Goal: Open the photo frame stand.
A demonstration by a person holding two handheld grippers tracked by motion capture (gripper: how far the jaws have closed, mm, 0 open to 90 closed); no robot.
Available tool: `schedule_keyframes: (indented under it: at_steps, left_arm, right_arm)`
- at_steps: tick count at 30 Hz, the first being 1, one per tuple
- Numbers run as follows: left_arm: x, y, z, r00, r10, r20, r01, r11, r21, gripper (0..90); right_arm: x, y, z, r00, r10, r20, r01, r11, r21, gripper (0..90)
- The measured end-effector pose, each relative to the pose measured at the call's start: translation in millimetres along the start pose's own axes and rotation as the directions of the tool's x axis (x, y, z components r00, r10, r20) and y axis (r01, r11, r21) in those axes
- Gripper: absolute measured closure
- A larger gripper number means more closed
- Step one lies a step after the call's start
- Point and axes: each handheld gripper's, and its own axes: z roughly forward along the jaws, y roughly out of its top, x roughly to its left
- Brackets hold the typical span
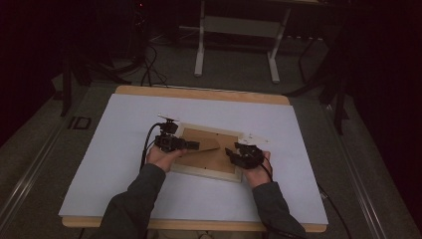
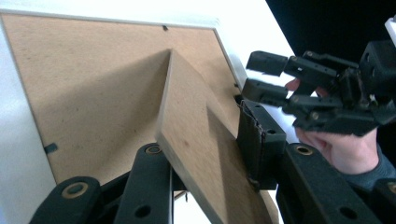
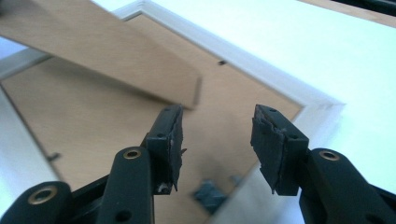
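A picture frame point(image 1: 209, 172) is laid face down at mid table point(image 1: 124, 149), backing up. Its stand flap point(image 2: 201, 154) is raised and seen between the jaws of the left gripper point(image 2: 205, 154); whether the pads press it can't be told, as the near jaw is partly hidden behind the flap. The right gripper point(image 3: 217, 135) is held w/ jaws apart over the backing point(image 3: 84, 107), nothing gripped. Frame's near corner is blurred, cut off at btm.
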Motion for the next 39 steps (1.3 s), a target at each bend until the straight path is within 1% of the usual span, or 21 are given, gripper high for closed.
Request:
schedule_keyframes:
  at_steps: [5, 8, 13, 19, 24, 28, 31, 33, 35, 37, 39]
  left_arm:
    - [-2.2, -2.7, -2.1, 1.0000, 0.009, 0.000, -0.009, 0.9999, -0.005, 71.7]
    - [-3.4, -2.8, -4.3, 0.9999, 0.015, -0.003, -0.015, 0.9999, -0.006, 73.0]
    - [0.5, -1.4, -11.1, 0.9999, 0.015, -0.005, -0.016, 0.9998, -0.015, 76.5]
    - [1.9, 2.0, -21.4, 0.9997, 0.026, -0.001, -0.026, 0.9991, -0.033, 81.7]
    - [1.9, 2.7, -22.7, 0.9996, 0.026, 0.014, -0.025, 0.9989, -0.040, 83.9]
    - [1.2, 2.6, -22.2, 0.9995, 0.032, 0.006, -0.031, 0.9984, -0.046, 83.4]
    - [-1.9, 1.8, -19.8, 0.9989, 0.044, -0.014, -0.045, 0.9964, -0.073, 81.8]
    - [-3.2, 0.5, -15.2, 0.9991, 0.040, -0.011, -0.041, 0.9963, -0.075, 80.7]
    - [-5.4, -1.7, -6.2, 0.9992, 0.039, -0.010, -0.040, 0.9973, -0.062, 78.9]
    - [-8.4, -4.1, 5.2, 0.9993, 0.038, 0.001, -0.038, 0.9982, -0.047, 78.2]
    - [-12.4, -6.1, 15.0, 0.9992, 0.040, -0.003, -0.040, 0.9983, -0.042, 78.1]
  right_arm:
    - [-14.1, -8.1, -6.9, 0.9990, 0.042, 0.014, -0.042, 0.999, 0.013, 50.1]
    - [-18.3, -13.2, -9.7, 0.9980, 0.059, 0.024, -0.060, 0.998, 0.022, 48.0]
    - [-23.0, -19.4, -15.2, 0.9965, 0.078, 0.030, -0.078, 0.997, 0.028, 45.6]
    - [-26.3, -22.8, -20.0, 0.9952, 0.096, 0.022, -0.097, 0.995, 0.038, 44.1]
    - [-28.8, -27.1, -19.9, 0.9928, 0.120, 0.011, -0.120, 0.992, 0.049, 44.1]
    - [-28.1, -30.1, -19.4, 0.9924, 0.123, 0.009, -0.123, 0.991, 0.058, 44.1]
    - [-26.4, -32.4, -18.1, 0.9922, 0.125, 0.001, -0.125, 0.990, 0.065, 44.2]
    - [-25.5, -33.5, -17.5, 0.9919, 0.127, -0.003, -0.127, 0.990, 0.066, 44.2]
    - [-24.8, -34.3, -17.6, 0.9918, 0.128, -0.008, -0.127, 0.990, 0.065, 44.3]
    - [-24.2, -34.3, -18.0, 0.9921, 0.125, -0.007, -0.125, 0.990, 0.066, 44.3]
    - [-24.0, -34.2, -19.1, 0.9922, 0.125, -0.009, -0.124, 0.990, 0.063, 44.4]
